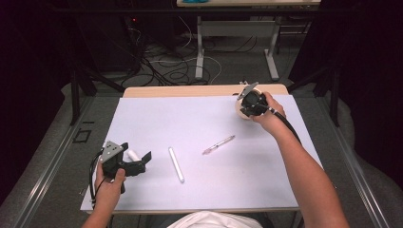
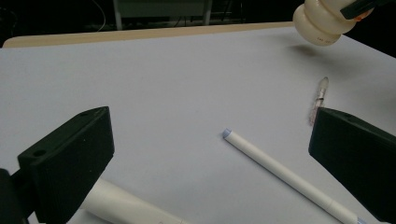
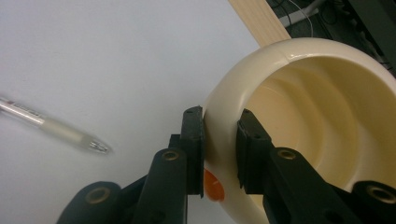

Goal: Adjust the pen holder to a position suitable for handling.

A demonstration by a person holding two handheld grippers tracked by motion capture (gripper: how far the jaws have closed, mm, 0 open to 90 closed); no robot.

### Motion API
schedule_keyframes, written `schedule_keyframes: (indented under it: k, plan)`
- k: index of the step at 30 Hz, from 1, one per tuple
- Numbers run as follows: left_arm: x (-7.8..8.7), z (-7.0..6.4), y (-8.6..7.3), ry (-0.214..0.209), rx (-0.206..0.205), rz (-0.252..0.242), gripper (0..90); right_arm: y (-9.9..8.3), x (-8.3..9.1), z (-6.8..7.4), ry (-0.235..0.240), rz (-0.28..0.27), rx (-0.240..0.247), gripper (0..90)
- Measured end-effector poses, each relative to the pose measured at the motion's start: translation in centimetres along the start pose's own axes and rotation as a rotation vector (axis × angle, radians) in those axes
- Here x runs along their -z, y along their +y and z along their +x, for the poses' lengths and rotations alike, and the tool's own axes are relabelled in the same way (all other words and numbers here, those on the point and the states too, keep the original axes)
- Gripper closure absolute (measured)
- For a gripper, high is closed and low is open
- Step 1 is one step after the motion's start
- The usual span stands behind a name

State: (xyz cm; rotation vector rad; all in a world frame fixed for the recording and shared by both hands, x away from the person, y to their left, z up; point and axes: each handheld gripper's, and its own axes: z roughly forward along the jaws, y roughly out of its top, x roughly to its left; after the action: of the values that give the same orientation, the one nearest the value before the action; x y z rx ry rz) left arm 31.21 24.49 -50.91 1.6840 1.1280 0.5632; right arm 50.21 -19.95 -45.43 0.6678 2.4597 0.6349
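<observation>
A cream ribbed cup [image 1: 244, 113] hangs tilted just above the mat's far right corner, my right gripper [image 1: 252, 102] shut on its rim. The right gripper view has both jaws pinching the wall of the cup [image 3: 303, 116], one inside and one outside, at my right gripper [image 3: 219, 128]. My left gripper [image 1: 137, 151] stands open at the near left, a short white cylinder [image 1: 132, 154] lying between its jaws. In the left gripper view that cylinder [image 2: 126, 205] rests by the left jaw of my open left gripper [image 2: 212, 140], and the cup [image 2: 322, 23] floats over its shadow.
A long white pen [image 1: 176, 164] [image 2: 285, 175] lies mid-mat, near the left gripper. A clear pen with a pink inside [image 1: 218, 144] [image 2: 320, 98] [image 3: 56, 126] lies farther right. The white mat [image 1: 199, 190] covers a wooden table [image 1: 190, 90]; cables and table legs lie beyond.
</observation>
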Motion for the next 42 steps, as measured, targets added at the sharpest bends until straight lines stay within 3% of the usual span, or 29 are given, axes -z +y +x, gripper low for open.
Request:
schedule_keyframes:
  k: [10,21,42]
  plan:
    - [0.0,0.0,0.0,0.001,-0.005,0.002,0.2,2.5,0.5,2.4,0.052,-0.006,0.044,75.7]
    - [0.0,0.0,0.0,-0.003,-0.002,0.003,0.2,5.5,-0.7,5.6,0.133,-0.005,0.083,75.6]
    - [0.0,0.0,0.0,-0.004,-0.007,0.004,0.2,8.1,-1.9,9.1,0.230,0.017,0.148,75.4]
